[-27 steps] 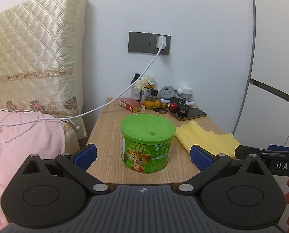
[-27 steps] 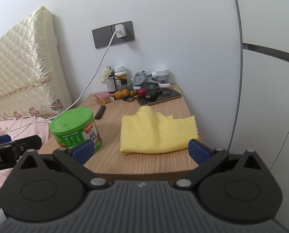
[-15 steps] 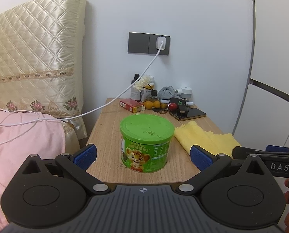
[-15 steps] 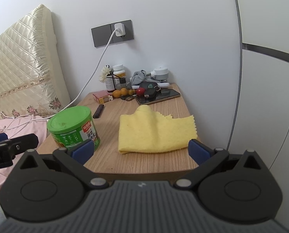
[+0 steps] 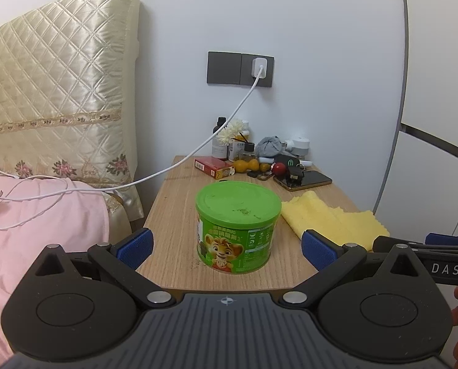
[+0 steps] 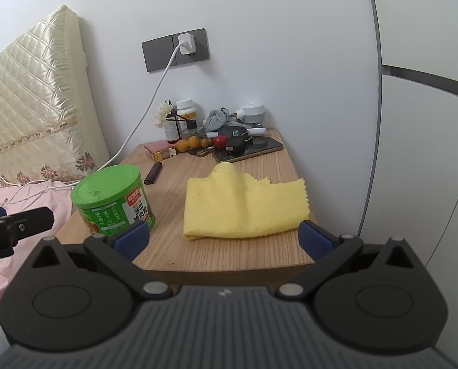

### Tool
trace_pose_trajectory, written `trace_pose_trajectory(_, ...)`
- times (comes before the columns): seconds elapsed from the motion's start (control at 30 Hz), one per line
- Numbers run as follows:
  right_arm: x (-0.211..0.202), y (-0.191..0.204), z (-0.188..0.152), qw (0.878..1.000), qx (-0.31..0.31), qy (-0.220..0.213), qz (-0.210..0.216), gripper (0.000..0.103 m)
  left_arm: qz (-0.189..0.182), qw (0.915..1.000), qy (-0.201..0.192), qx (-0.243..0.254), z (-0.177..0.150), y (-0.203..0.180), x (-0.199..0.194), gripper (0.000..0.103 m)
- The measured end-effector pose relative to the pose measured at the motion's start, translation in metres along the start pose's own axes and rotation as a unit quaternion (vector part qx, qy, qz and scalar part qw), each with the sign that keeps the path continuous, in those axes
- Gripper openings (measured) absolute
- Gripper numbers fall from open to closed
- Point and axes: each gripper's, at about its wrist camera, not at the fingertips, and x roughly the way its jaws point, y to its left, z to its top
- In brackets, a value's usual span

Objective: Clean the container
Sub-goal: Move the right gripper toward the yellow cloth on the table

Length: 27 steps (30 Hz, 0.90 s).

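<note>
- Two grippers sit nearest me, both spread wide and empty: my left gripper frames the green container, my right gripper faces the yellow cloth.
- The container stands upright near the front edge of the wooden nightstand, lid on, specks of dirt on top; I can't see its contents.
- The cloth lies folded just beside it.
- Farther back, a phone, bottles and a red box crowd the wall.
</note>
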Motion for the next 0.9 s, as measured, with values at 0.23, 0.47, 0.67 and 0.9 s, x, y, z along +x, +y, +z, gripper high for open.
trace_pose_trajectory(0.23, 0.002, -0.005, -0.001, 1.0, -0.001, 0.002, -0.005, 0.103, -0.006, 1.0, 0.0, 0.0, 0.0, 0.0, -0.002, 0.103)
trace_pose_trajectory(0.47, 0.004, -0.011, -0.001, 1.0, -0.001, 0.004, -0.013, 0.103, -0.017, 0.9998, -0.005, -0.005, 0.002, -0.002, -0.012, 0.103)
trace_pose_trajectory(0.67, 0.006, -0.021, -0.001, 1.0, 0.005, 0.005, -0.024, 0.103, -0.04, 0.9989, -0.023, -0.004, 0.01, -0.01, -0.032, 0.103)
trace_pose_trajectory(0.9, 0.009, -0.033, -0.002, 0.999, 0.013, 0.007, -0.038, 0.103, -0.06, 0.9975, -0.038, -0.007, 0.017, -0.018, -0.044, 0.103)
